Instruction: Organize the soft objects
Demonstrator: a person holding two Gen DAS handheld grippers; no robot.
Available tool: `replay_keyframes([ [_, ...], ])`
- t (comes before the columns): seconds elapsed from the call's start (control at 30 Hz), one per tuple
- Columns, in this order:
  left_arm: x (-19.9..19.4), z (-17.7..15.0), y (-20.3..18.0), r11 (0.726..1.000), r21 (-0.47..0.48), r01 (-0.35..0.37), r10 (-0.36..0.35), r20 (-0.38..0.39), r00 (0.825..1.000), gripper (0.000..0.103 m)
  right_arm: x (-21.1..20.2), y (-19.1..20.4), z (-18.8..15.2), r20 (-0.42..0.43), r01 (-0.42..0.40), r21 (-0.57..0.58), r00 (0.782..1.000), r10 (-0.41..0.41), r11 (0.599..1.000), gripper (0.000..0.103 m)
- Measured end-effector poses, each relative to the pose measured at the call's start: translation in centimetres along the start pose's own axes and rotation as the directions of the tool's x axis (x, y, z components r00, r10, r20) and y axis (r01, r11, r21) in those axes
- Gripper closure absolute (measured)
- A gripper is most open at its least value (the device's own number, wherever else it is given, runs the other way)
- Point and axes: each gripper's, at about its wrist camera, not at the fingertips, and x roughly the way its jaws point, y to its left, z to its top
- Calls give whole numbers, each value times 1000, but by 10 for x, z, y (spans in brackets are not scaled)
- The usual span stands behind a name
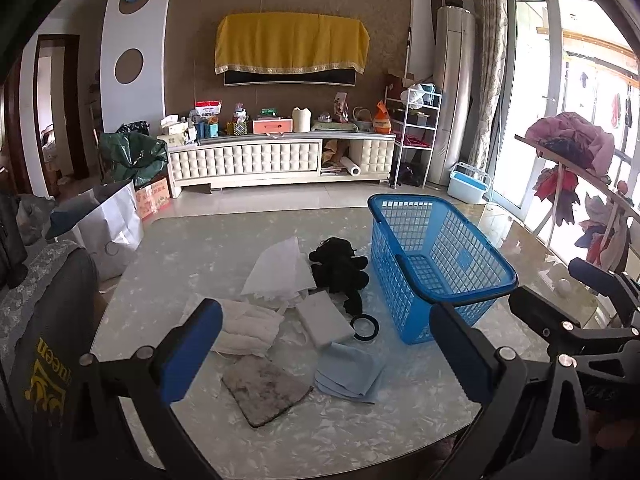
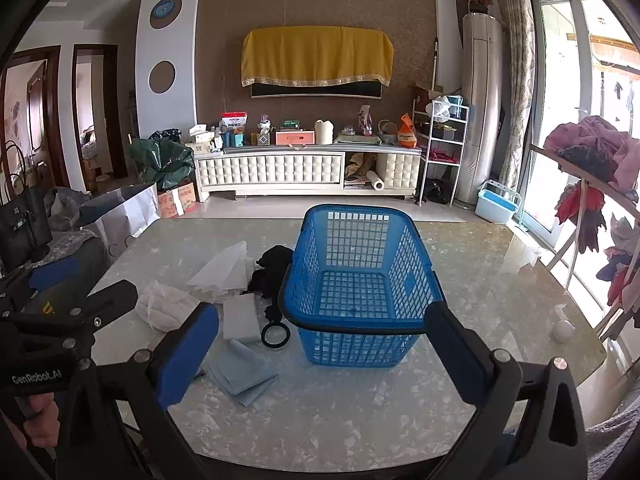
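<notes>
— Right, what do you have in front of the left gripper (image 1: 326, 354)?

— Its blue-padded fingers (image 1: 188, 354) stand wide apart with nothing between them, above the near edge of the marble table (image 1: 200, 252). Just ahead of it, between the fingers, I see a grey mat (image 1: 266, 390) and, touching its right side, a folded light blue cloth (image 1: 350, 370). Beyond those lie a white foam block (image 1: 326, 320) and, to the left, a crumpled white cloth (image 1: 248, 330). Further ahead a sheet of white tissue (image 1: 282, 274) sits beside a black plush toy (image 1: 340, 270). A black ring (image 1: 365, 326) lies just right of the foam block; I think it is a tape roll, though the fisheye blur leaves me unsure.

— And the basket?

— A blue basket (image 1: 434, 264) stands upright ahead and to the right of my left gripper, empty, with the soft things all to its left on the table.

— The right gripper (image 2: 322, 358)?

— Also spread open and empty. The blue basket (image 2: 358, 280) sits straight ahead of it, its near rim between the fingers. The light blue cloth (image 2: 242, 374) lies just inside its left finger, and the foam block (image 2: 240, 318) and the ring (image 2: 275, 335) are a little further ahead on that side. A small white ball (image 2: 563, 330) rests well off to the right.
</notes>
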Motion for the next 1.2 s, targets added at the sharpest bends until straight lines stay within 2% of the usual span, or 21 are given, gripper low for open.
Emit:
replay_keyframes([
  [1.2,-5,2,0,1000,-1,-3,3,14,1000,0,-5,2,0,-1,-30,-7,1000,30,1000,0],
])
